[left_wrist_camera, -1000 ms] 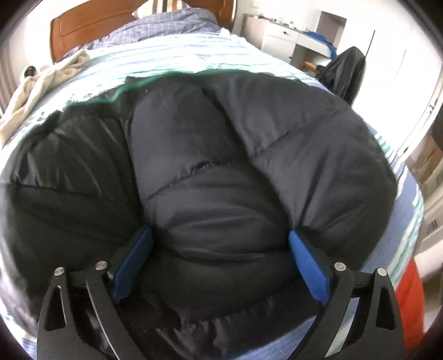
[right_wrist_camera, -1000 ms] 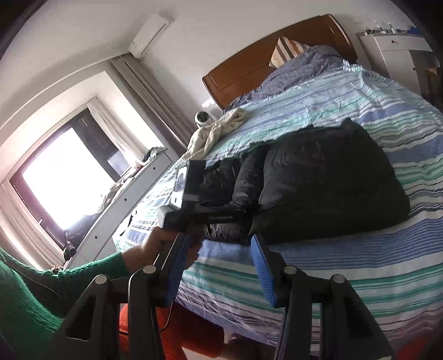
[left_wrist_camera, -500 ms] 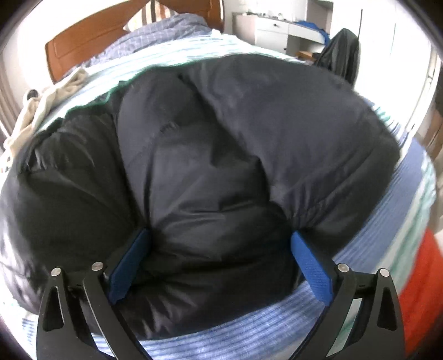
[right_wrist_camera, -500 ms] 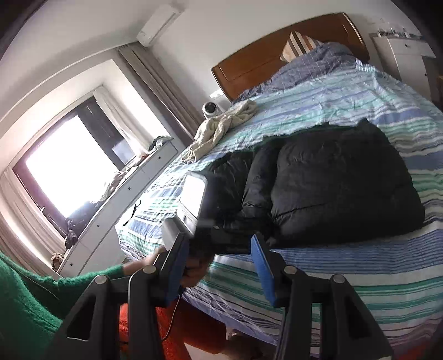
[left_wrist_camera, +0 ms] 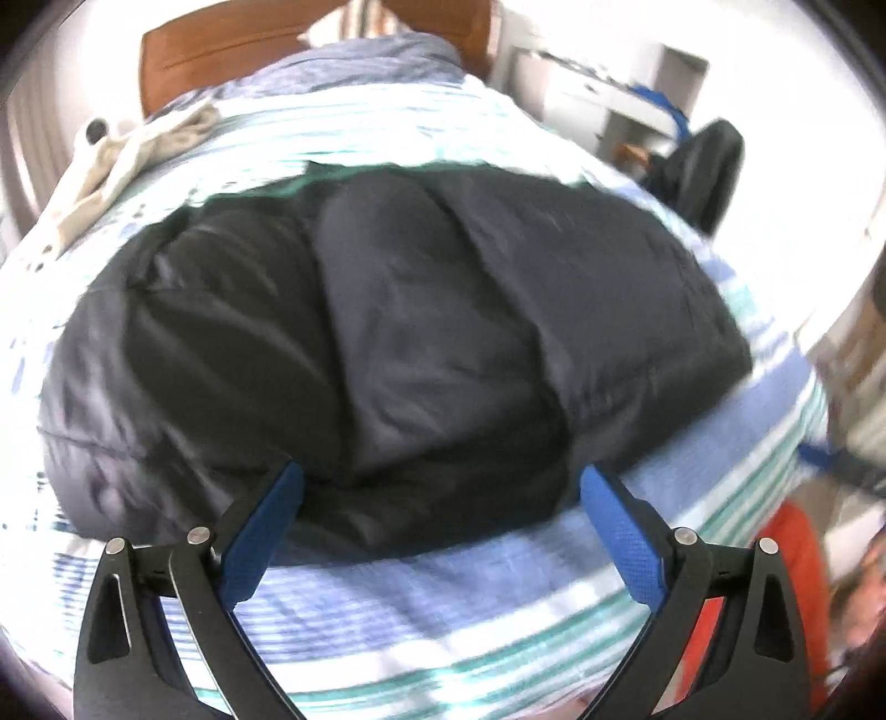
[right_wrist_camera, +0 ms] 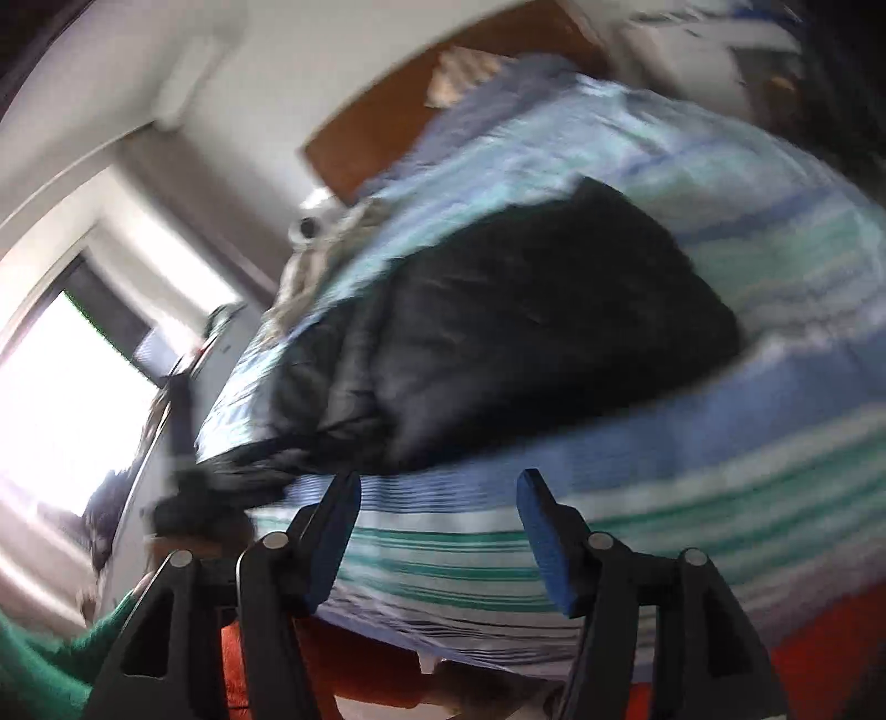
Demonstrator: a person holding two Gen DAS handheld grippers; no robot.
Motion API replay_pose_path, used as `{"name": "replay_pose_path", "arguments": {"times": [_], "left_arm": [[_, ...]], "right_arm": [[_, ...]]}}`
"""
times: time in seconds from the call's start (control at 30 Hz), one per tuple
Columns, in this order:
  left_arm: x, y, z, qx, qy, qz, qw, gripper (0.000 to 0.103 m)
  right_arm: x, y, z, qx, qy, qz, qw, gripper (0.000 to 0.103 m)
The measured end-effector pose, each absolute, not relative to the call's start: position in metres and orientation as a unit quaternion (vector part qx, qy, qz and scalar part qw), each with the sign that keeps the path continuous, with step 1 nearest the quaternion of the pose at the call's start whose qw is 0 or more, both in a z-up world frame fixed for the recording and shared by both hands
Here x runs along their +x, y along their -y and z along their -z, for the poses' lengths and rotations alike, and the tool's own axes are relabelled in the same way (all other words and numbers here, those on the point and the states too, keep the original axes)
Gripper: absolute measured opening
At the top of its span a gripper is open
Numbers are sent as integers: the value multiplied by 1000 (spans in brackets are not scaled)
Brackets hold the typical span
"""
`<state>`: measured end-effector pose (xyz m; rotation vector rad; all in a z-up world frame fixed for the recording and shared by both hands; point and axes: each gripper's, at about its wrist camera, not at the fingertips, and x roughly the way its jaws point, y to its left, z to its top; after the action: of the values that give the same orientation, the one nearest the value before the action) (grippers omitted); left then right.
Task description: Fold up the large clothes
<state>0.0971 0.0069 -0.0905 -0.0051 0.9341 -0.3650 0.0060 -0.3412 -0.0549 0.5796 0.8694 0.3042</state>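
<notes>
A: Eyes on the black puffer jacket (left_wrist_camera: 398,332), lying in a thick bundle across the striped bed (left_wrist_camera: 443,598), close to the near edge. Seen from the right wrist, the jacket (right_wrist_camera: 526,332) looks like a loose mound with one flap trailing toward the bed's corner.

B: How will it handle, you reckon?

A: Light for its bulk, I'd judge. Quilted, air-filled, very soft, with a slick shell. It'll likely spring up after each fold and slide on itself.

B: So where to take hold?

A: Seams or the hem, I'd say, pinching through both layers at an edge, not on a puffy panel where fingers would just squash air.

B: And the grippers?

A: Left hand-held gripper (left_wrist_camera: 440,487) is spread wide, blue pads either side of the jacket's near edge, gripping nothing. Right hand-held gripper (right_wrist_camera: 437,498) is parted too, empty, hovering off the bedside over the stripes, apart from the jacket.

B: Anything else about?

A: A cream garment (left_wrist_camera: 127,149) lies crumpled near the wooden headboard (left_wrist_camera: 249,50), well clear. Both views are blurred, so fine detail's lost.
</notes>
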Motion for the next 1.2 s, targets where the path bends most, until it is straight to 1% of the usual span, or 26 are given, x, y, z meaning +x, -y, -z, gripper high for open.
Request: {"name": "replay_pose_path", "arguments": {"times": [0.1,0.2,0.27,0.3,0.37,0.53,0.6,0.67,0.7,0.73,0.8,0.87,0.93,1.07,1.1,1.13,1.2], "left_arm": [[127,-19,81,-34,-445,156,881,100],[156,-13,92,-29,-455,149,878,100],[175,-4,110,-17,-475,140,868,100],[181,-2,120,-6,-480,136,867,102],[181,9,128,17,-475,133,869,102],[181,13,136,27,-483,127,866,102],[181,13,138,28,-484,130,865,102],[182,14,139,30,-483,131,865,102],[183,13,138,31,-483,132,865,102],[183,13,137,33,-483,133,865,102],[183,14,134,43,-487,133,862,102],[184,11,125,53,-501,124,855,102],[183,4,104,53,-505,118,854,92],[187,-9,19,14,-462,184,868,93],[191,-7,-12,5,-453,227,862,95],[194,-3,-27,4,-451,253,856,98],[202,17,-64,19,-452,328,829,99]], "right_arm": [[19,372,65,330,-399,-103,849,60],[43,399,83,383,-399,-60,831,73],[60,412,105,428,-410,-40,805,73],[64,416,115,446,-416,-36,792,73],[75,424,137,482,-423,-5,767,73],[90,424,137,503,-365,8,784,75],[91,421,146,500,-351,37,791,71],[95,416,149,495,-350,25,795,48],[94,415,145,494,-342,15,799,29],[91,410,135,486,-332,12,809,23],[85,401,110,451,-314,0,835,22],[77,383,73,399,-286,-30,871,22],[72,364,44,346,-266,-54,898,22],[65,315,-2,237,-236,-98,937,22],[65,303,-10,217,-230,-107,943,22],[65,288,-18,191,-224,-118,948,22],[58,265,-29,145,-213,-136,957,22]]}}
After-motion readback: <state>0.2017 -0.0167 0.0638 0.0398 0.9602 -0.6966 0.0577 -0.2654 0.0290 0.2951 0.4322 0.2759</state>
